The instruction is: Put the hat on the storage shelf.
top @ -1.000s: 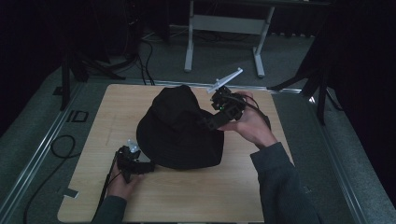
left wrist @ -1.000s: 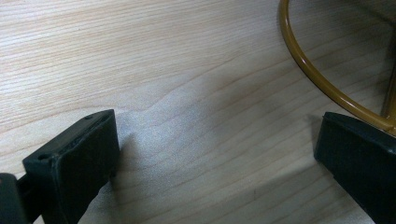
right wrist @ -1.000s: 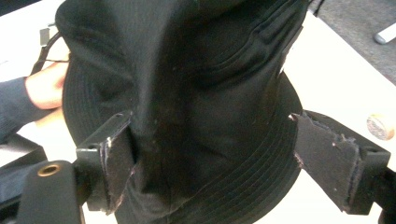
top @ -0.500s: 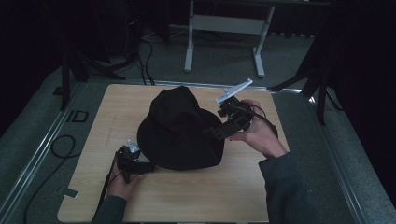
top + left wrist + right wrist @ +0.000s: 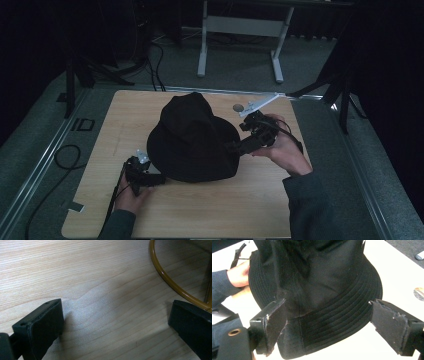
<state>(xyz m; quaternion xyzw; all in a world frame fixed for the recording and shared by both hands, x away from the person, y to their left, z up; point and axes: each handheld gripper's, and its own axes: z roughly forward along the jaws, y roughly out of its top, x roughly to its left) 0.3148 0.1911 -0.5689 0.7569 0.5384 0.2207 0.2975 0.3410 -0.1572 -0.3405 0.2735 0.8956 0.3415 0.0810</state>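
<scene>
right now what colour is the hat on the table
Black all over, with rows of stitching round the brim; the hat shows best in the right gripper view.

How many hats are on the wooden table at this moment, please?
1. A black bucket hat sits mid-table on a gold wire ring, between the left tongs at its near-left brim and the right tongs, open at its right brim. Nothing tells whether another lies underneath.

Left gripper (image 5: pixel 150 177) lies low, jaws spread; right gripper (image 5: pixel 235 148) (wrist angled inward) likewise gapes wide.
</scene>
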